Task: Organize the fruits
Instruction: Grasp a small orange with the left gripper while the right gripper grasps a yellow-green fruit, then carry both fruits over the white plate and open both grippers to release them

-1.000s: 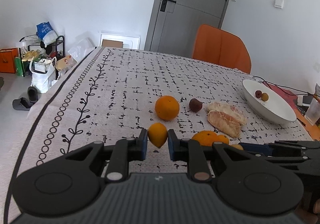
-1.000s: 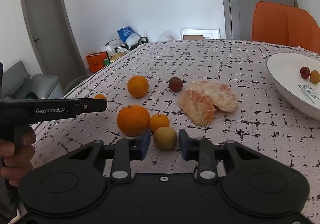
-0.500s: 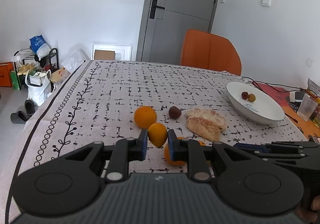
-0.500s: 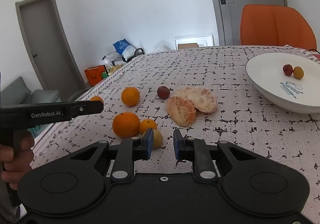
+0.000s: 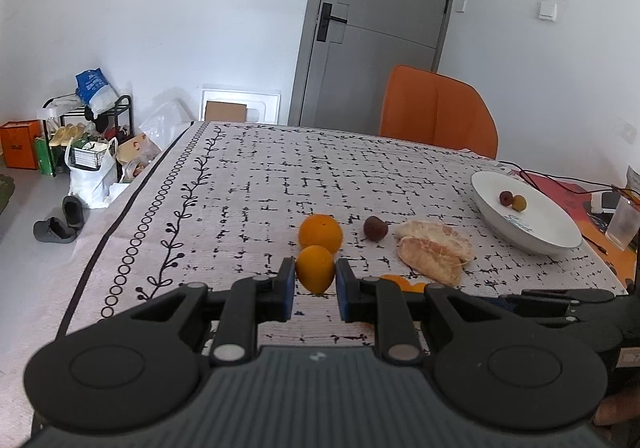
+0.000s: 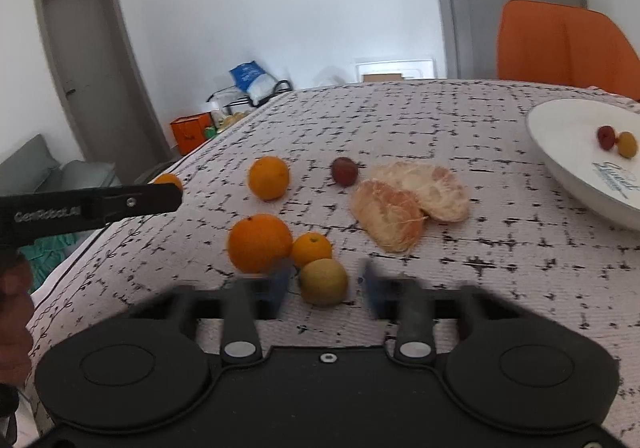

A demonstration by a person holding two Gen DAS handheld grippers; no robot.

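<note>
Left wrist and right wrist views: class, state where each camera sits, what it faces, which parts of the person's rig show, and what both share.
Left wrist: sits behind the left gripper, looking across the table toward the grey door; its fingers pinch a small orange, and the right gripper's black side enters lower right.
Right wrist: sits behind the right gripper, open around a yellow-green fruit, facing the same table; the left gripper's side and a hand show at left.
Shared: white bowl, peeled pomelo.

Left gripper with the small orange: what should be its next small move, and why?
Probably carry it rightward toward the white bowl. The left gripper already clamps the small orange above the tablecloth, and the bowl holds only two small fruits.
</note>
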